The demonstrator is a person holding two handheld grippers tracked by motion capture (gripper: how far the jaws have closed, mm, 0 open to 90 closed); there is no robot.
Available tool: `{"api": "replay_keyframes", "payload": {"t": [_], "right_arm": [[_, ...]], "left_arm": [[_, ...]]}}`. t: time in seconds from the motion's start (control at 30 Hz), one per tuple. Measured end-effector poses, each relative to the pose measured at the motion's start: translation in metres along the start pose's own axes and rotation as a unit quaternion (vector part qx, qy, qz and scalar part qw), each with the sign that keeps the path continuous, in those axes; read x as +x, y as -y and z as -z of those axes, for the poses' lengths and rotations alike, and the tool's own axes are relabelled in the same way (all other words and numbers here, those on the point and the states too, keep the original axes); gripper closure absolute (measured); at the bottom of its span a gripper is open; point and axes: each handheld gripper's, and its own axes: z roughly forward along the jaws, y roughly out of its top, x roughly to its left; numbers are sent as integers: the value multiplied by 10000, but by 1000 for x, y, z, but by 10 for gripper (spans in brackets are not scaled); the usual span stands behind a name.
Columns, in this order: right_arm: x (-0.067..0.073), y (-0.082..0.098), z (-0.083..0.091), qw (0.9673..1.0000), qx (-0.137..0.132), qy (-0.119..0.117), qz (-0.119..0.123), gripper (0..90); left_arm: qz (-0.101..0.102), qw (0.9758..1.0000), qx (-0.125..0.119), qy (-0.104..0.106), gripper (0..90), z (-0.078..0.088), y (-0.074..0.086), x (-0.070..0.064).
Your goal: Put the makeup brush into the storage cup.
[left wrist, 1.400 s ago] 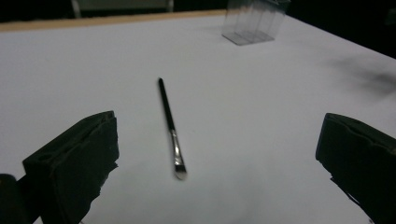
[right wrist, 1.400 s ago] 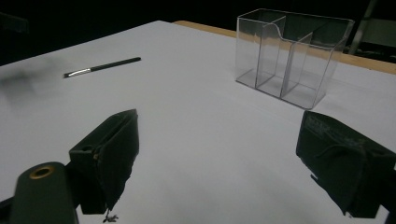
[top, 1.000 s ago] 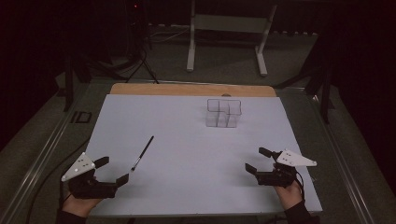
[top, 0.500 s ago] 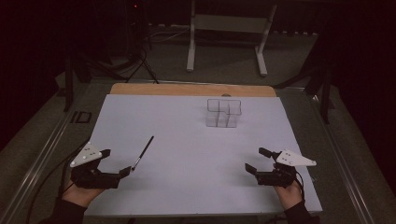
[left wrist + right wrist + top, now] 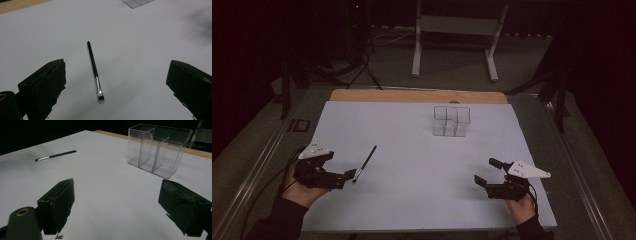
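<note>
Presently, a thin black brush (image 5: 365, 163) is seen lying flat on the white table (image 5: 412, 150), near its left edge, bristle tip toward the front edge. The left gripper (image 5: 347, 176) is held released just beside that tip, its jaws spread wide and nothing touched. The right gripper (image 5: 486, 171) is held released near the front right corner, empty. A clear plastic organizer (image 5: 451, 121) stands toward the back edge.
</note>
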Motion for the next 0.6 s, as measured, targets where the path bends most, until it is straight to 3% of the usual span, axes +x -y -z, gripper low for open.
{"api": "replay_keyframes", "payload": {"t": [0.2,0.33,0.6], "right_arm": [[0,0,0,10000,-5,5,9,134],[0,0,1,10000,-29,28,19,135],[1,0,1,10000,-61,-16,52,134]], "left_arm": [[-33,9996,259,-49,48,-6,-10,2],[38,9991,423,27,53,-11,-14,3],[2,9963,853,140,53,-24,-22,4]]}}
